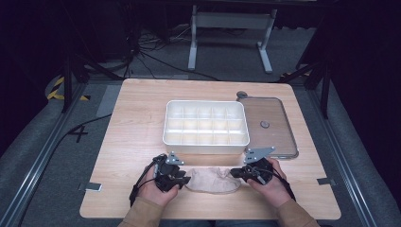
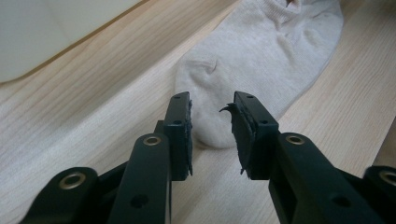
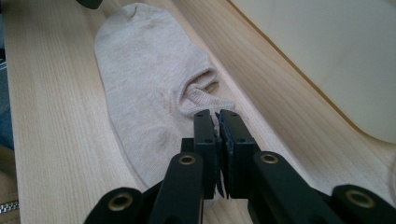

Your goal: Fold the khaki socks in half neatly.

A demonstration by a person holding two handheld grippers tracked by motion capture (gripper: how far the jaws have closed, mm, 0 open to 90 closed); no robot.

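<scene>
The sock's (image 2: 261, 56) cuff is cut off by the left gripper view's top edge.

My left tool (image 2: 212, 119) and right tool (image 3: 217, 122): black jaws, brass rivets, torn pads, grey plates, black cables; tan sleeves (image 1: 142, 213).

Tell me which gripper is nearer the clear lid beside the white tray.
Right. The right gripper sits at the sock's right end, just in front of the lid; the left gripper is at the sock's far end.

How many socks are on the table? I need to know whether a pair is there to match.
1: a beige fabric sock lies flat on the wooden table, near its front edge, between the two grippers. A second sock beneath it cannot be ruled out.
</scene>
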